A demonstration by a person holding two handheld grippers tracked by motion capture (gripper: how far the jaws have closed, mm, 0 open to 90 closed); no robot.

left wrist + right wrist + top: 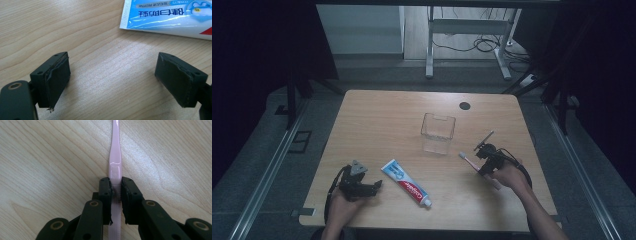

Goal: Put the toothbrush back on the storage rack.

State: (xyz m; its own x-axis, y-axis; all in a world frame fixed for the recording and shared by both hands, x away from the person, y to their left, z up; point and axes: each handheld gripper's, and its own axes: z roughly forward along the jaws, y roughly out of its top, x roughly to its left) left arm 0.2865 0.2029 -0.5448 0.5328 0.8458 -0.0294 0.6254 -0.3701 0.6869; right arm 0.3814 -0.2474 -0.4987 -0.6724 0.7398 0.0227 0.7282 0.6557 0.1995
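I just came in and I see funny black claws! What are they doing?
A person sits at a wooden table with a grabbing tool in each hand. The right tool is pinching a pink toothbrush by its handle. The left tool is open and holds nothing, and it sits close to a tube of toothpaste lying flat on the table. A clear plastic cup stands in the middle with nothing visible in it.
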